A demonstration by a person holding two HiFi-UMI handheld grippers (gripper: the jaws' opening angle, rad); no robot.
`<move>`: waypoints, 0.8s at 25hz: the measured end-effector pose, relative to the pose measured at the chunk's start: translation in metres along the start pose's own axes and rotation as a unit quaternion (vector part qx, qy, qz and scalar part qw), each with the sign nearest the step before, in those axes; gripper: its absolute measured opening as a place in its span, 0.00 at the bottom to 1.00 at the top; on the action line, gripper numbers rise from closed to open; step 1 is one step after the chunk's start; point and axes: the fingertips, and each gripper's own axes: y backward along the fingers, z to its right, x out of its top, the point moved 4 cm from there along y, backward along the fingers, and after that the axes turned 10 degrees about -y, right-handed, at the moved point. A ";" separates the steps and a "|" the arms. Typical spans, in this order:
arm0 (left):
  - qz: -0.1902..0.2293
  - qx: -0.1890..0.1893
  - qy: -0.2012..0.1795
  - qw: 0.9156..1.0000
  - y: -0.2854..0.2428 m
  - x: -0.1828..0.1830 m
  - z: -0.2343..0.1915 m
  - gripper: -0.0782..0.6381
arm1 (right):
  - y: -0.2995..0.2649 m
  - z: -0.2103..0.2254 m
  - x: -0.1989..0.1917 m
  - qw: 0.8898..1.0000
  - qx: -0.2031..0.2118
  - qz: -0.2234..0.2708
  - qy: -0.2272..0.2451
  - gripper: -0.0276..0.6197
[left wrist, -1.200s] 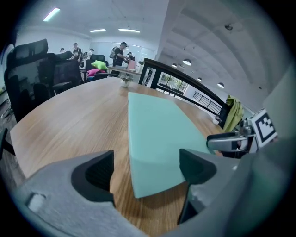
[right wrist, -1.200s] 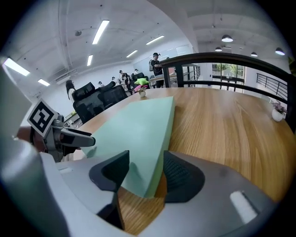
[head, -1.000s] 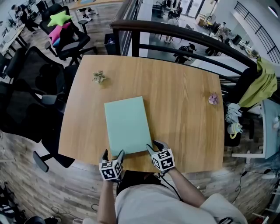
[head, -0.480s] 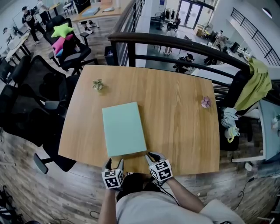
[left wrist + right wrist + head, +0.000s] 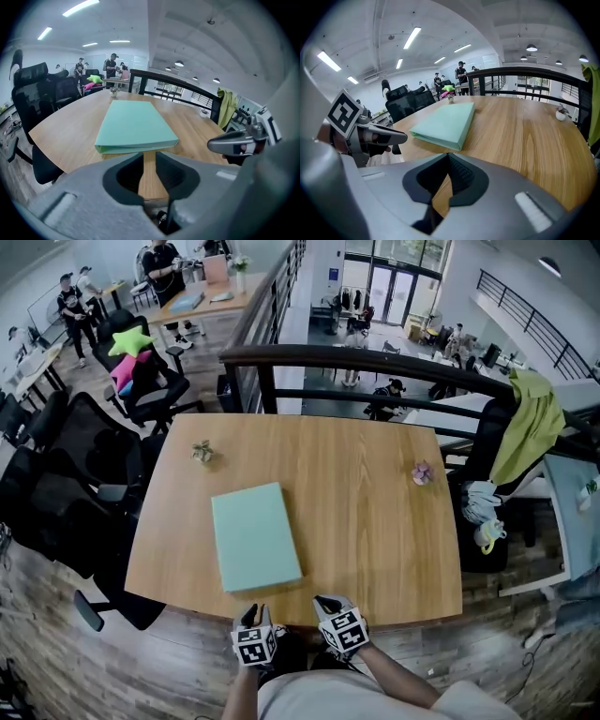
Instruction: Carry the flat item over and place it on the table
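The flat item, a pale green folder [image 5: 255, 535], lies flat on the left half of the wooden table [image 5: 375, 521]. Both grippers hang at the table's near edge, apart from the folder. My left gripper [image 5: 251, 613] is closing, with a narrow gap left and nothing between its jaws. My right gripper [image 5: 323, 603] is shut and empty. In the left gripper view the folder [image 5: 133, 124] lies ahead of the jaws [image 5: 149, 161]. The right gripper view shows the folder [image 5: 445, 123] ahead and to the left of the jaws [image 5: 446, 161].
A small dried plant [image 5: 202, 452] sits at the table's far left, a small pink object [image 5: 422, 472] at its far right. Black office chairs [image 5: 66, 484] stand to the left. A dark railing [image 5: 375, 367] runs behind the table. A yellow-green cloth [image 5: 525, 427] hangs at the right.
Both grippers have drawn back from the folder's near edge to the table's front edge, and their jaws have narrowed. The folder stays flat on the table.
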 end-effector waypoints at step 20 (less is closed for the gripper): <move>0.131 -0.002 -0.024 0.991 0.033 0.072 0.050 0.11 | 0.053 -0.007 0.044 0.991 -0.033 0.115 0.057 0.06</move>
